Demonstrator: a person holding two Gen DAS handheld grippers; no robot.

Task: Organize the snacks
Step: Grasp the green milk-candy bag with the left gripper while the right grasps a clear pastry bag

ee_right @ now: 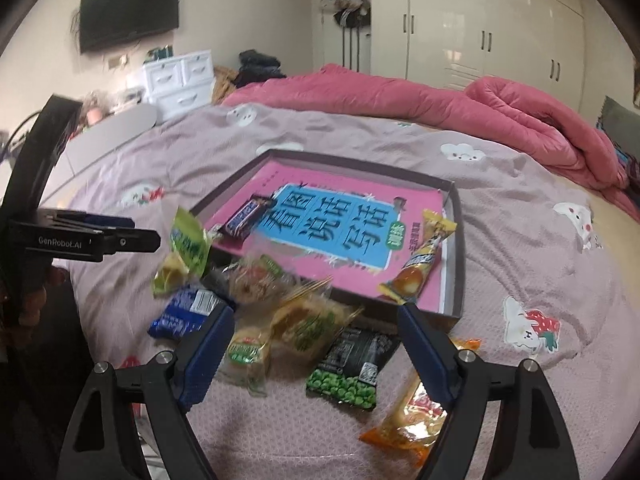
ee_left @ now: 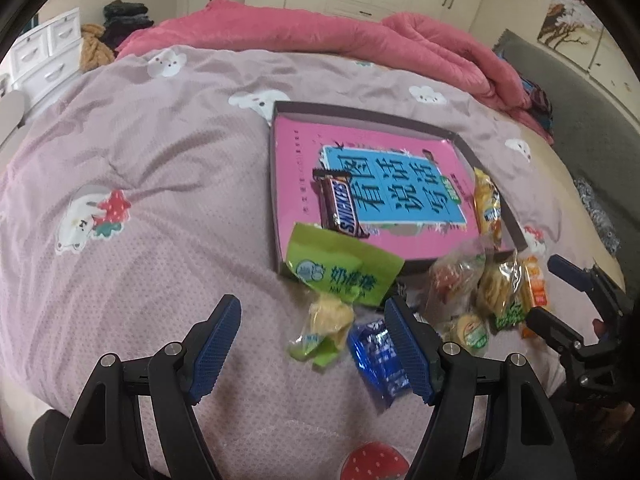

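Observation:
A shallow dark box [ee_left: 273, 184] lined with a pink book lies on the bed. Inside it are a Snickers bar [ee_left: 340, 208] and a yellow packet [ee_left: 486, 204]. Several loose snacks lie before the box. My left gripper [ee_left: 312, 308] is open over a green-yellow candy [ee_left: 324, 320], with a blue packet [ee_left: 380, 356] by its right finger and a green packet [ee_left: 340, 268] leaning on the box. My right gripper [ee_right: 314, 314] is open above clear pastry packets [ee_right: 304, 320] and a green pea packet [ee_right: 352, 368]. An orange packet [ee_right: 412, 420] lies under its right finger. Neither holds anything.
The mauve bedsheet [ee_left: 160, 160] with cartoon prints spreads left and behind the box. A rumpled pink duvet [ee_left: 320, 36] lies along the far side. White drawers [ee_right: 180, 76] and wardrobes [ee_right: 480, 20] stand beyond the bed. Each gripper shows at the other view's edge.

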